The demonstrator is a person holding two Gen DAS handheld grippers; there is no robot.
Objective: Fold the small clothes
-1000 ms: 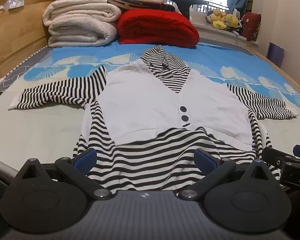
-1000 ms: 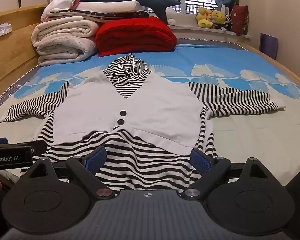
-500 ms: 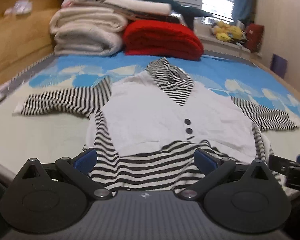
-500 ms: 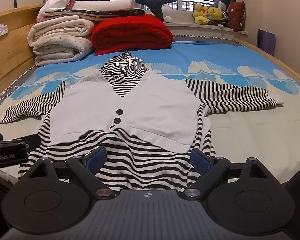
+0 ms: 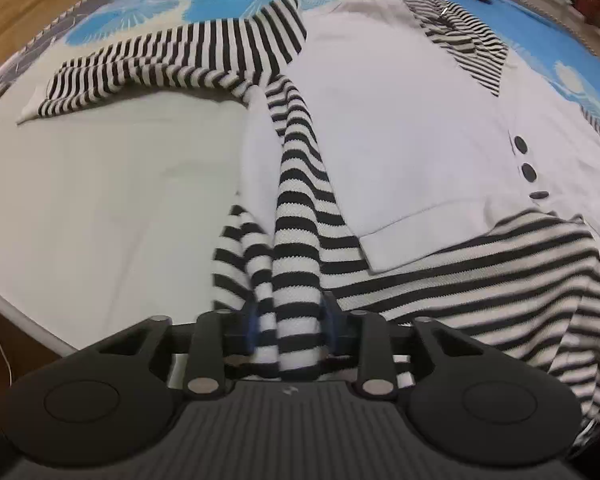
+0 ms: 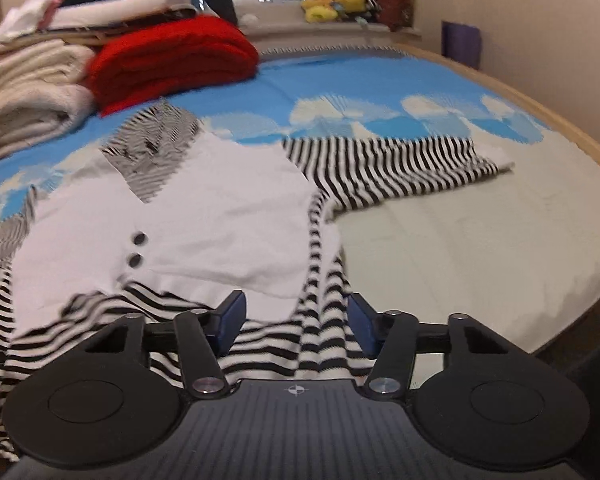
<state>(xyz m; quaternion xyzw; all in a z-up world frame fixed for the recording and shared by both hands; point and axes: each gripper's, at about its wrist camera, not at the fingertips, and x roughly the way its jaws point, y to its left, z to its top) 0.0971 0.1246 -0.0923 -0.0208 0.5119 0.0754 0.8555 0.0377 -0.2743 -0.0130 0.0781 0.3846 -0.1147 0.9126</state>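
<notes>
A small black-and-white striped sweater with a white buttoned vest front lies flat on the bed, sleeves spread out. My left gripper is down at its lower left corner. Its jaws are closing, and the blue pads pinch a bunched fold of striped hem. In the right wrist view the sweater fills the left half. My right gripper sits over the lower right hem. Its jaws are closing too, with striped fabric lying between the pads and a gap left on either side.
The pale sheet with a blue print covers the bed. A red blanket and a stack of cream blankets lie beyond the sweater's hood. The wooden bed edge runs along the right, and plush toys sit by the window.
Both grippers have dropped down to the sweater's bottom hem. The left one swung to the left corner and closed around a fold. The right one's jaws have narrowed over the right hem.
</notes>
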